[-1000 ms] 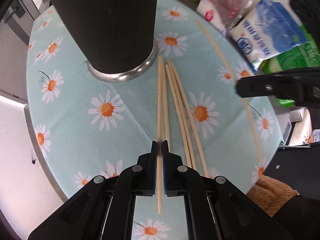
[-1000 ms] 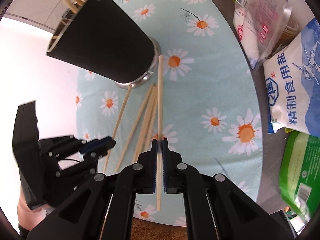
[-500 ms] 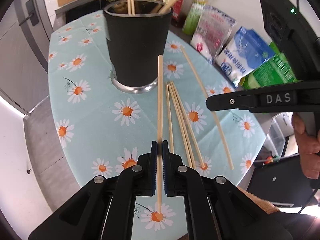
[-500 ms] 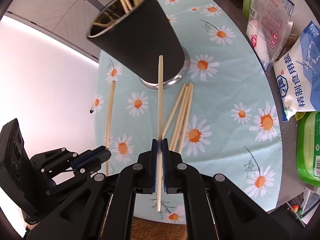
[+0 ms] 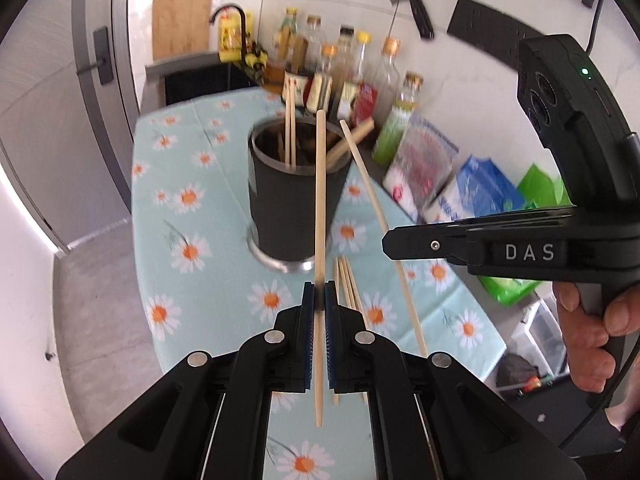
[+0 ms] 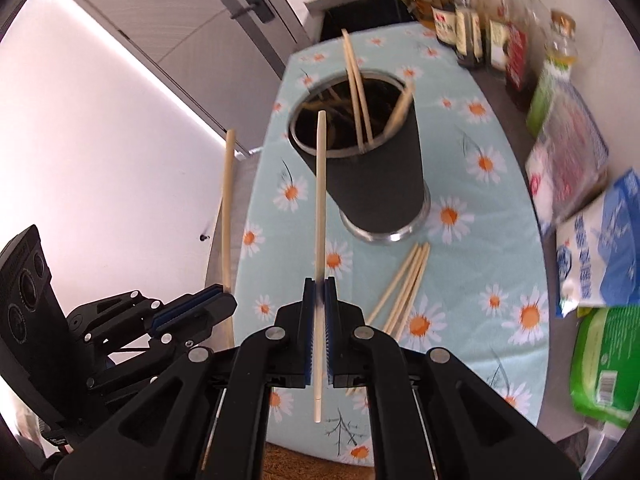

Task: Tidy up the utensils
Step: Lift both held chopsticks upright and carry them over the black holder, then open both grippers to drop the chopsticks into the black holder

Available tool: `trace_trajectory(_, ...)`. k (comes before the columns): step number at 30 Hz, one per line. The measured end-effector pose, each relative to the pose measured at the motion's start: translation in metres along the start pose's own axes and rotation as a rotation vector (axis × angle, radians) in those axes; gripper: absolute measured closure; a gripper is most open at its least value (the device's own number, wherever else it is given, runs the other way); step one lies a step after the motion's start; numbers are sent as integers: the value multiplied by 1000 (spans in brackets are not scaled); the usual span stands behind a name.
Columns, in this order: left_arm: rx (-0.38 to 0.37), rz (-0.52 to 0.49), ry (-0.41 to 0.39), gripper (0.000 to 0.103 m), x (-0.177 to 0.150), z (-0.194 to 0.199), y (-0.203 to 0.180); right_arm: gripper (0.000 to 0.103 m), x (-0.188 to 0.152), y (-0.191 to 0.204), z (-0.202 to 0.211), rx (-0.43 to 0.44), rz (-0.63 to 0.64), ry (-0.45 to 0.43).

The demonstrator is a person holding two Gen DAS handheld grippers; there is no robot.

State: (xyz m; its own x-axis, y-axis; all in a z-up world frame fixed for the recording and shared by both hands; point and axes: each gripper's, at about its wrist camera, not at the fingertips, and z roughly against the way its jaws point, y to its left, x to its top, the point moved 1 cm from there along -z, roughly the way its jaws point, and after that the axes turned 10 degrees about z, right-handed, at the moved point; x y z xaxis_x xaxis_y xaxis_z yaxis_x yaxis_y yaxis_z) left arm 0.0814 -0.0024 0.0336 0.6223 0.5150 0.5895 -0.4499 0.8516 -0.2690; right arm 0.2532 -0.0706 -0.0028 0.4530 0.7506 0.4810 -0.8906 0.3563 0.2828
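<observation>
A black utensil cup [image 5: 294,204] with a steel base stands on the daisy tablecloth and holds several chopsticks; it also shows in the right wrist view [image 6: 372,172]. My left gripper [image 5: 319,300] is shut on a wooden chopstick [image 5: 320,200], held in the air before the cup. My right gripper [image 6: 319,286] is shut on another chopstick [image 6: 320,200], raised near the cup's rim. That chopstick [image 5: 380,220] also shows in the left wrist view, below the right gripper. Several loose chopsticks [image 6: 404,288] lie on the cloth by the cup's base.
Bottles [image 5: 352,76] stand behind the cup. Bags of salt [image 6: 596,248] and other packets [image 6: 568,148] lie along the table's right side. A green packet [image 6: 604,364] sits at the right edge. The floor drops off left of the table.
Both grippers have lifted higher and tilted up, each carrying its chopstick off the cloth. The cup's open top now shows in both views.
</observation>
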Motion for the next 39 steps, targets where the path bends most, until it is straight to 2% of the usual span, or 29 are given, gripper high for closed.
trace_trajectory(3,10,-7,-58,99,15,8,-5,97,13,-3,12,18,14,-54)
trace_trajectory(7,9,-12,-114,99,35,11,-13,97,34,-15,29,-7,14,-156)
trace_trajectory(15,2,-15,-215,99,72,2,-17,97,77,-38,55,55,26,-350)
trace_trajectory(18,-18,-9,-250,99,86,-3,-13,97,91,-41,64,81,47,-425)
trace_trajectory(21,-65,39,-305,99,103,-6,-5,97,103,-42,68,74,88,-502)
trace_trajectory(26,-128,116,-359,99,123,-17,10,97,119,-40,64,28,174,-602)
trace_trajectory(32,-185,136,-438,99,130,-26,21,97,121,-47,38,-39,216,-619)
trace_trajectory(35,-201,143,-463,99,130,-33,25,97,122,-56,24,-31,200,-604)
trace_trajectory(39,-187,159,-450,99,129,-44,32,95,118,-61,14,-17,188,-577)
